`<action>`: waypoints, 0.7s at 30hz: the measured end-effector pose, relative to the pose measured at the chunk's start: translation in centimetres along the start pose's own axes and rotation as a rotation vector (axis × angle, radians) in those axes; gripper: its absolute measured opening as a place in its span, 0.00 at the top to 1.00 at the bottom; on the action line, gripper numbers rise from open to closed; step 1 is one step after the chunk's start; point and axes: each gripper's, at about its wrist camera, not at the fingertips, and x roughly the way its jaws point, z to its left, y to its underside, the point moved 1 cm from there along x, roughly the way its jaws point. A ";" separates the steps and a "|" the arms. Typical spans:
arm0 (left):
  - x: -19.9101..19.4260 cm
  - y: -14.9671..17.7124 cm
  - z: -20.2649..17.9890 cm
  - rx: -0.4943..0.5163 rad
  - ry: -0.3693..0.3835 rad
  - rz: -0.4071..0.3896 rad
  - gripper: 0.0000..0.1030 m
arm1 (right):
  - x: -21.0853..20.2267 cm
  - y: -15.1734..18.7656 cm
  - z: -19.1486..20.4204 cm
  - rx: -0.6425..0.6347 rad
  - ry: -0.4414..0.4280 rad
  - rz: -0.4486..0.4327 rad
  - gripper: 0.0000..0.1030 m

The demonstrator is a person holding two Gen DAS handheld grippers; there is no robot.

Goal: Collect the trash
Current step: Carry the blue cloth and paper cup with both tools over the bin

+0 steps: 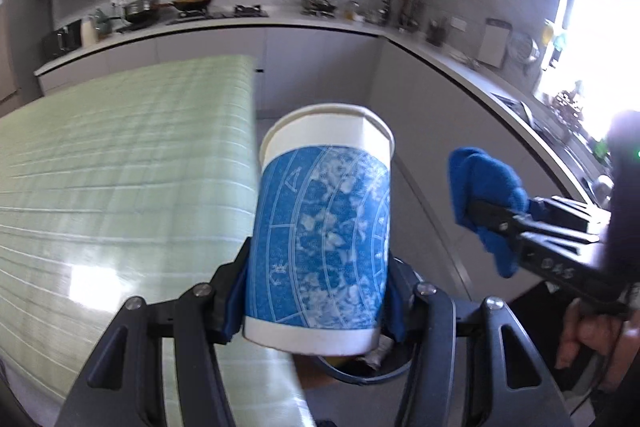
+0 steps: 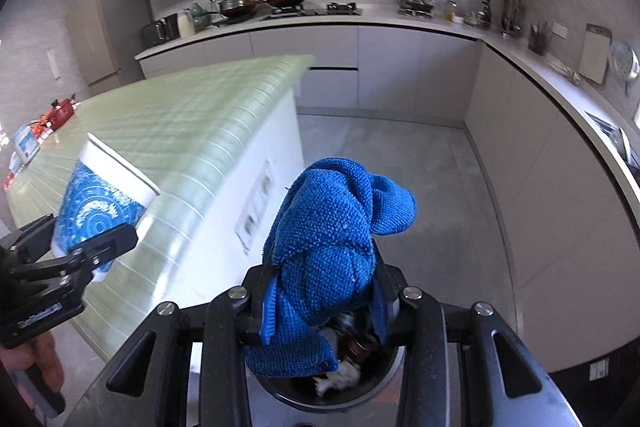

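My left gripper [image 1: 316, 291] is shut on a blue and white paper cup [image 1: 324, 227], held upright above a round black trash bin [image 1: 360, 373]; the cup also shows in the right wrist view [image 2: 102, 211]. My right gripper [image 2: 324, 291] is shut on a bunched blue cloth [image 2: 332, 239], held above the same trash bin [image 2: 340, 383], which holds crumpled trash. The cloth and right gripper also show in the left wrist view [image 1: 484, 203], to the right of the cup.
A table with a green checked cover [image 1: 120, 187] lies on the left, its edge close to the cup. Small red and white items [image 2: 36, 135] sit at its far end. Kitchen counters [image 2: 360, 19] run along the back and right walls. Grey floor [image 2: 380, 155] lies between.
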 end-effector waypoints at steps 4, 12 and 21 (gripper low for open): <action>1.5 1.0 -1.5 0.009 0.014 0.037 0.45 | 0.5 2.5 -2.0 0.018 0.020 0.037 0.62; 5.3 4.0 -4.2 0.009 -0.010 0.104 0.45 | 1.9 6.3 -4.2 0.039 0.029 0.083 0.62; 8.9 6.0 -6.2 0.024 -0.060 0.177 0.45 | 6.5 10.2 -5.2 0.010 -0.024 0.164 0.62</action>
